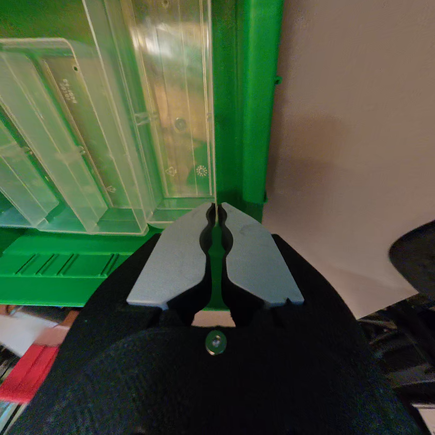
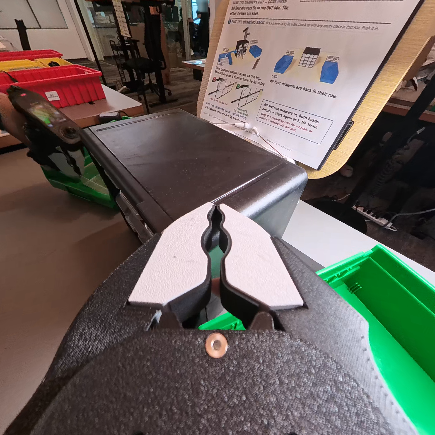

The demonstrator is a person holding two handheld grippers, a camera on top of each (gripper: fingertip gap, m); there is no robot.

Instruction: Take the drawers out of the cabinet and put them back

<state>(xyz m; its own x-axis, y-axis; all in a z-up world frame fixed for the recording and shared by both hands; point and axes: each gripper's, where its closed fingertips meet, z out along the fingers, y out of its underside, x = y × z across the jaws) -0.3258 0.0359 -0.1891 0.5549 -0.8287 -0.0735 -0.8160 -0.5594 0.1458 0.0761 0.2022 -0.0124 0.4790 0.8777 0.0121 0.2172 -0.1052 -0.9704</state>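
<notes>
In the left wrist view my left gripper (image 1: 215,208) is shut on the thin side wall of a clear plastic drawer (image 1: 179,106). The drawer lies inside a green bin (image 1: 254,94) next to other clear drawers (image 1: 70,141). The right wrist view shows the left gripper (image 2: 76,170) far off at the left, over that green bin (image 2: 77,190), with the clear drawer at its fingers. My right gripper (image 2: 216,206) is shut with nothing between its tips, over the top of the black cabinet (image 2: 188,160) near its right rear edge. Clear drawer fronts (image 2: 127,209) show at the cabinet's left face.
A second green bin (image 2: 388,294) stands open at the right of the cabinet. A white instruction board (image 2: 306,70) leans behind the cabinet. Red and yellow bins (image 2: 58,84) sit on a table at the back left. The brown tabletop (image 2: 47,259) lies in front of the cabinet.
</notes>
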